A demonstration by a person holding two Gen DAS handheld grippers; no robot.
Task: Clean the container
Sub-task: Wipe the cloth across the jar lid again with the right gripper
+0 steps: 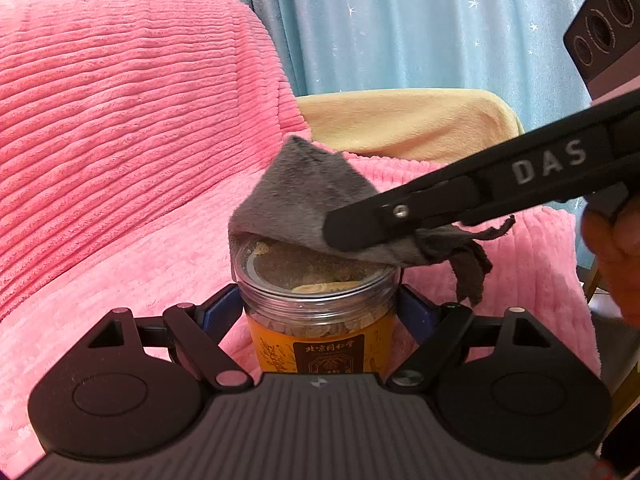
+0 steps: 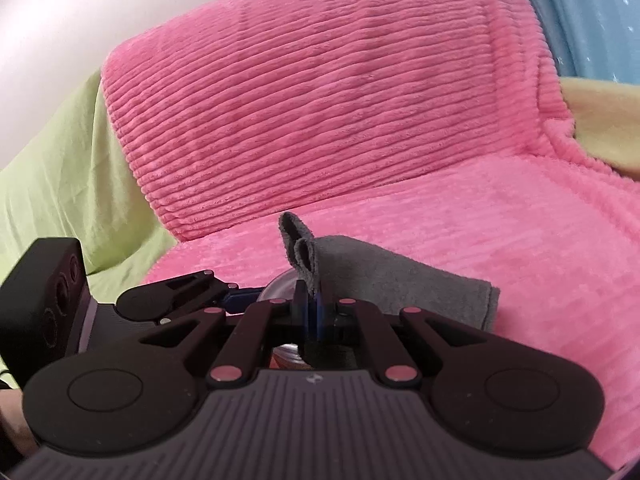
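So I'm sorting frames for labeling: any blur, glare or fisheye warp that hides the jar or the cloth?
Left wrist view: jar and grey cloth sharp, evenly lit, no glare; edges bow, corners vignette. Right wrist view: soft overall, washed-out wall top left; the right hand-held gripper hides nearly all the jar, while the cloth stays readable.

Clear plastic jar with orange label and transparent lid, upright at centre near, grey fleecy cloth draped over lid's far right edge, folds peaking upward
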